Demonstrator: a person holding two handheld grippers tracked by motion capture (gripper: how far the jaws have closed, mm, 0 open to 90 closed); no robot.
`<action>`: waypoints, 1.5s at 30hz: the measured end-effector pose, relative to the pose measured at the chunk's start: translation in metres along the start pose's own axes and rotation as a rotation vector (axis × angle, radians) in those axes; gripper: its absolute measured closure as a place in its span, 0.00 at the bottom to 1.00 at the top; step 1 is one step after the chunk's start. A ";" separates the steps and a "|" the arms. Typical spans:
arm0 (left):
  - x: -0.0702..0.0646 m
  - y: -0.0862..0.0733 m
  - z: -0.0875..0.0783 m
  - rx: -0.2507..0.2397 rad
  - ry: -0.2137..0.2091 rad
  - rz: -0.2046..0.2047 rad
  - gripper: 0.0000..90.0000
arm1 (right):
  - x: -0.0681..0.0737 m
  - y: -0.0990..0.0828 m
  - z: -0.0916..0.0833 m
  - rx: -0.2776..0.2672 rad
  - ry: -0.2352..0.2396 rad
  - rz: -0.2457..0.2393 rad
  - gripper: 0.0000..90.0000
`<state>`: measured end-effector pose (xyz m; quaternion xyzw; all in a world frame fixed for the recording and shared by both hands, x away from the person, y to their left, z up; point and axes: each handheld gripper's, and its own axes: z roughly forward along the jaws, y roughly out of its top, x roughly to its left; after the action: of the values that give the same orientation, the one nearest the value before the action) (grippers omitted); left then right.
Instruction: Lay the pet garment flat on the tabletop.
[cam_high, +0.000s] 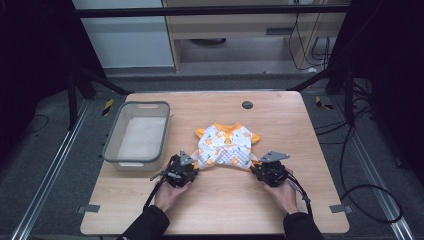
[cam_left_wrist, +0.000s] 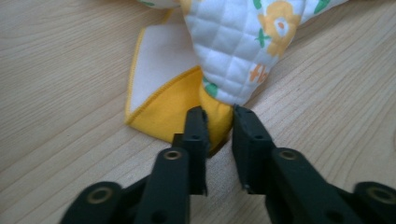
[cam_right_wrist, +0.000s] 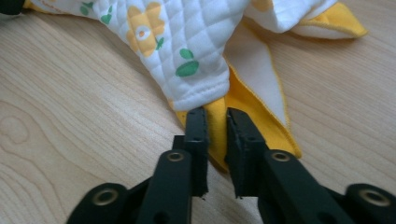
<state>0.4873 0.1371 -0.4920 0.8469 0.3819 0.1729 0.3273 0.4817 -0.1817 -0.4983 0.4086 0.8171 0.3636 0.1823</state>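
A small quilted white garment (cam_high: 226, 146) with orange flowers, green leaves and yellow trim lies in the middle of the wooden table (cam_high: 215, 210). My left gripper (cam_high: 189, 170) is at its near left corner, shut on the yellow hem (cam_left_wrist: 215, 122) of the garment (cam_left_wrist: 243, 42). At the near right corner my right gripper (cam_high: 260, 170) is shut on the yellow hem (cam_right_wrist: 215, 123) below the quilted cloth (cam_right_wrist: 187, 42). In the high view, a hand holds each gripper from the table's near edge.
A grey plastic tub (cam_high: 137, 134) with nothing visible in it stands left of the garment. A dark round grommet (cam_high: 247, 104) sits near the far edge. Cables lie on the floor at the right. Bare wood stretches in front of the grippers.
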 end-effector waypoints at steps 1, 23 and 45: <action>0.000 0.000 0.000 0.000 -0.002 -0.002 0.88 | 0.000 0.000 0.000 0.000 0.000 0.000 0.92; -0.014 0.009 -0.079 -0.161 -0.186 0.011 0.96 | 0.018 0.014 -0.077 -0.144 0.173 -0.022 0.97; 0.002 0.029 -0.069 -0.129 -0.164 -0.058 0.95 | 0.001 0.033 -0.056 -0.099 0.168 0.097 0.97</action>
<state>0.4665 0.1534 -0.4214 0.8240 0.3663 0.1178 0.4160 0.4653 -0.1929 -0.4363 0.4062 0.7898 0.4449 0.1156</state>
